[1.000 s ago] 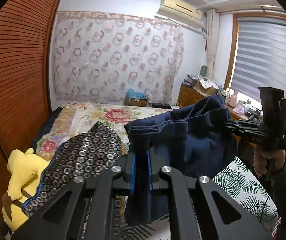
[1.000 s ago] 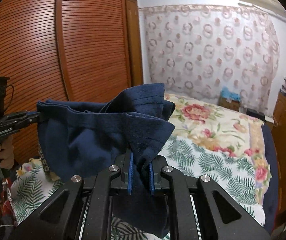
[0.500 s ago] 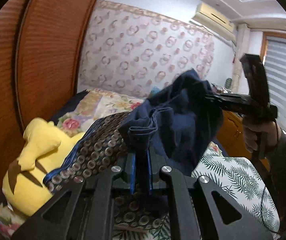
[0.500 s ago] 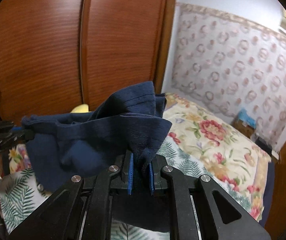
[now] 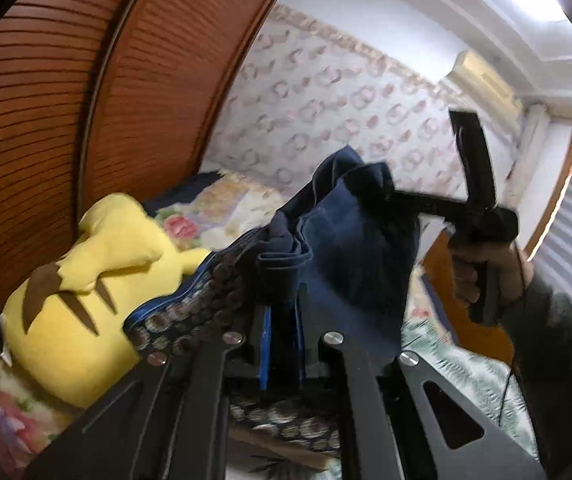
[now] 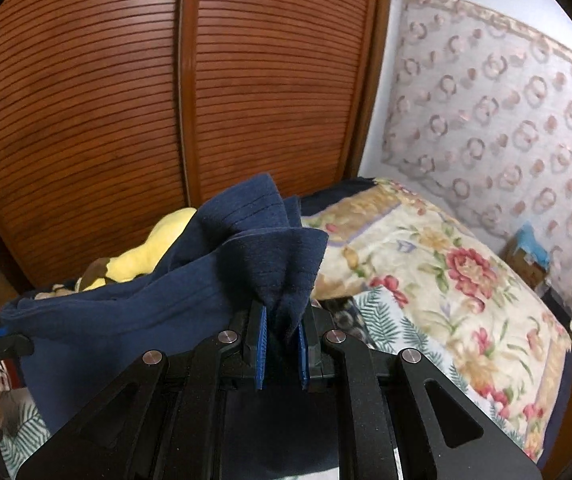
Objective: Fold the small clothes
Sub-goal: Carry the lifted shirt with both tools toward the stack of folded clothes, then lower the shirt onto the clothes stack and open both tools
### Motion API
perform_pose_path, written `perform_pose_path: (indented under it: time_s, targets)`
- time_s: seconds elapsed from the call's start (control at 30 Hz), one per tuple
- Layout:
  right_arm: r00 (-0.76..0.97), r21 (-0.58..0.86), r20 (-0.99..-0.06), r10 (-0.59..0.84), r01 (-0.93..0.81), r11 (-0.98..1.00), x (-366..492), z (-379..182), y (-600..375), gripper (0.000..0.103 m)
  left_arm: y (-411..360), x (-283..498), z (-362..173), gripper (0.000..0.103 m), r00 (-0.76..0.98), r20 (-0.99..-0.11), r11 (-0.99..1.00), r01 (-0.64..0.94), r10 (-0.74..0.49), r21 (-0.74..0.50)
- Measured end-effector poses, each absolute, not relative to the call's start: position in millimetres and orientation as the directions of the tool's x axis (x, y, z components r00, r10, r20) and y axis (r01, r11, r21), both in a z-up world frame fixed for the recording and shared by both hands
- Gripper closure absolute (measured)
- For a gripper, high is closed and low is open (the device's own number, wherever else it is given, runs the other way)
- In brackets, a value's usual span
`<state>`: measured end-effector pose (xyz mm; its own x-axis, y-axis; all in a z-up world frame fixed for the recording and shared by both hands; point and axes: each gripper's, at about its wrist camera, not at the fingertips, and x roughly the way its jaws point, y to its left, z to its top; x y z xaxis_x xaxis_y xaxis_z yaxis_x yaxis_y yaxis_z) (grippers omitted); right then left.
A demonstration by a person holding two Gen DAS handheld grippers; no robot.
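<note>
A small navy blue garment (image 5: 349, 256) hangs folded in the air between both grippers above the bed. My left gripper (image 5: 282, 320) is shut on one bunched corner of it. My right gripper (image 6: 282, 320) is shut on the opposite corner, with cloth (image 6: 190, 300) draping off to the left. In the left wrist view the right gripper (image 5: 389, 198) shows from the side, held by a hand (image 5: 485, 268), pinching the cloth's far end. The left gripper (image 6: 2, 336) shows at the left edge of the right wrist view, gripping the cloth.
A yellow plush toy (image 5: 86, 280) lies by the brown slatted wardrobe (image 6: 166, 100). A dark patterned cloth (image 5: 206, 300) lies on the bed beneath the garment. The floral bedspread (image 6: 445, 280) stretches to the right, with a leaf-print sheet (image 5: 465, 372) nearer.
Both grippers have swung left toward the wardrobe and the plush toy, carrying the navy garment. The left one has sunk and rolled. The grips are unchanged.
</note>
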<state>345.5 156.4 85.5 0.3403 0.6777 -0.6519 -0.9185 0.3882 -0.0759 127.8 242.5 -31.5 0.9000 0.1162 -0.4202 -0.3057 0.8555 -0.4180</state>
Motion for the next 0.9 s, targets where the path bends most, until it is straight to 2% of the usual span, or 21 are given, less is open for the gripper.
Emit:
perform_pose_path:
  time_s: [0.07, 0.23, 0.3, 0.43, 0.7, 0.77, 0.9]
  targets:
    - [0.332, -0.067, -0.662, 0.672, -0.919, 0.388, 350, 78, 168, 0.092, 243, 134, -43, 0.096, 0.876, -0.467, 0.854, -0.333, 0.123, -0.4]
    - [0.377, -0.056, -0.668, 0.642, -0.885, 0.462, 362, 70, 170, 0.074, 244, 139, -56, 0.096, 0.849, -0.509, 0.862, -0.358, 0.141, -0.358]
    - [0.408, -0.07, -0.646, 0.645, -0.873, 0.483, 362, 74, 163, 0.053, 245, 140, -57, 0.096, 0.847, -0.513, 0.865, -0.357, 0.141, -0.353]
    - [0.366, -0.039, -0.63, 0.685, -0.896, 0.443, 349, 73, 147, 0.053, 246, 143, -59, 0.095, 0.837, -0.528, 0.871, -0.363, 0.147, -0.333]
    - [0.315, 0.001, -0.711, 0.629, -0.894, 0.449, 367, -1, 150, 0.052, 241, 150, -61, 0.095, 0.812, -0.566, 0.888, -0.359, 0.145, -0.288]
    - [0.303, 0.043, -0.703, 0.644, -0.885, 0.463, 374, -14, 146, 0.052, 239, 151, -60, 0.095, 0.808, -0.569, 0.892, -0.362, 0.156, -0.27]
    - [0.341, 0.024, -0.69, 0.638, -0.87, 0.492, 367, -9, 143, 0.051, 236, 147, -53, 0.093, 0.808, -0.566, 0.899, -0.358, 0.163, -0.251]
